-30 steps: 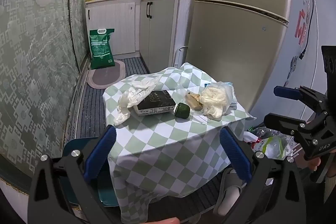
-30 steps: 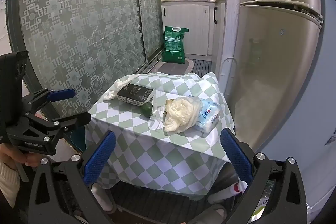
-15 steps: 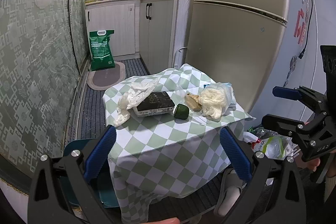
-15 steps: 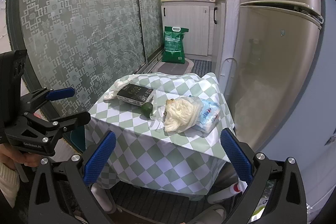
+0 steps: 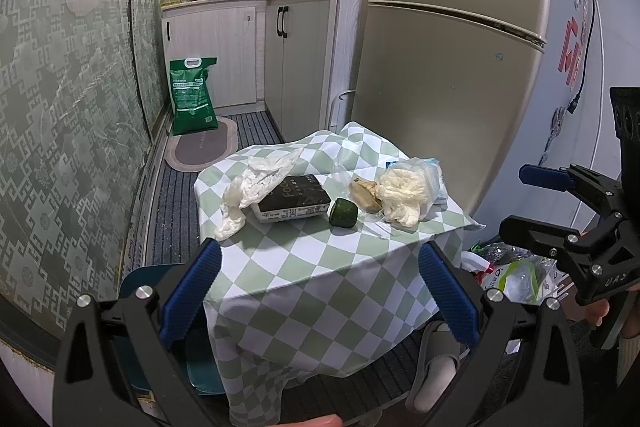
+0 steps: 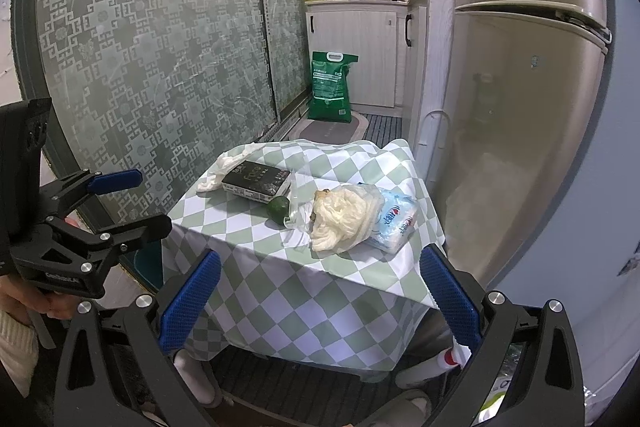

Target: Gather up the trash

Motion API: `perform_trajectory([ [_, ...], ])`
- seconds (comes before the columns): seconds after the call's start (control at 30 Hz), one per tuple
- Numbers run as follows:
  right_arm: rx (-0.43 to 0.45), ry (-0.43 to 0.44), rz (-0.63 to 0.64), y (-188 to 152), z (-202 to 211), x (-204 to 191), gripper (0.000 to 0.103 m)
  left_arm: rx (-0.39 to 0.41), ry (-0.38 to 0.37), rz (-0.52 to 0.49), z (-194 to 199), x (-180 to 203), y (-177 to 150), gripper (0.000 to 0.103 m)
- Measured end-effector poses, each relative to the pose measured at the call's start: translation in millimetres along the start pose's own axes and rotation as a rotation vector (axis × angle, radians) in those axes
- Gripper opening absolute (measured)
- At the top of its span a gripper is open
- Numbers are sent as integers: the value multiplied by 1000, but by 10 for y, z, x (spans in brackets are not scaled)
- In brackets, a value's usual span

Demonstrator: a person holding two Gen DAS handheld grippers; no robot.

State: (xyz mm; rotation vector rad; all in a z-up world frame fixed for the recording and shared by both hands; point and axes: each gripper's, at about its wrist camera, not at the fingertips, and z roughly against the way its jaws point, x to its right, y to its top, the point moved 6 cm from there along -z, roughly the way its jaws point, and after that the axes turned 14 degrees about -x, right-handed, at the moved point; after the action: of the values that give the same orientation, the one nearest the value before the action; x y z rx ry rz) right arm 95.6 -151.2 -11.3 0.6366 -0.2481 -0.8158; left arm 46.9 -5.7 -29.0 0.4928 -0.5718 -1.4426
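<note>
Trash lies spread across the small worktop [image 5: 304,267] draped in a green-and-white checked cloth, and nothing has been picked up yet. The left gripper [image 5: 320,291] hangs short of the near edge with its blue-padded jaws spread wide and empty; the right gripper [image 6: 320,291] does the same from the other corner, also wide open and holding nothing.

The crumpled white plastic bag [image 5: 256,183] sits at the far left, one end resting on the black rectangular box with pale lettering [image 5: 294,197]. Just right of the box is the small round dark-green fruit [image 5: 343,213], then a clear wrapper with brownish scraps [image 5: 362,193], touching the bunched cream-coloured plastic bag [image 6: 344,213], which leans on the blue-and-white soft tissue pack [image 6: 394,223].

A sensible start, as I judge it, is the soft trash nearest each gripper: the left one for the white bag, the right one for the cream bag. Thin film slips and trails, so the jaws should close on a thick bunched fold, not a loose edge, and lift slowly so the box and tissue pack are not dragged along. The cloth itself may snag if the fingers dig in.

Around it, the kitchen is narrow: a beige refrigerator [image 5: 448,67] right beside the worktop, patterned frosted glass panels [image 6: 160,47] opposite, a green sack [image 5: 193,95] on the floor by white cabinets [image 5: 224,55], and bagged rubbish [image 5: 508,267] on the floor at the right.
</note>
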Motion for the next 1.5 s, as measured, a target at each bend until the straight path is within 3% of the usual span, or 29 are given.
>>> perform_trajectory([
  [1.5,19,14,2,-29,106,-76,100,2,0,-6,25,25,-92,100],
])
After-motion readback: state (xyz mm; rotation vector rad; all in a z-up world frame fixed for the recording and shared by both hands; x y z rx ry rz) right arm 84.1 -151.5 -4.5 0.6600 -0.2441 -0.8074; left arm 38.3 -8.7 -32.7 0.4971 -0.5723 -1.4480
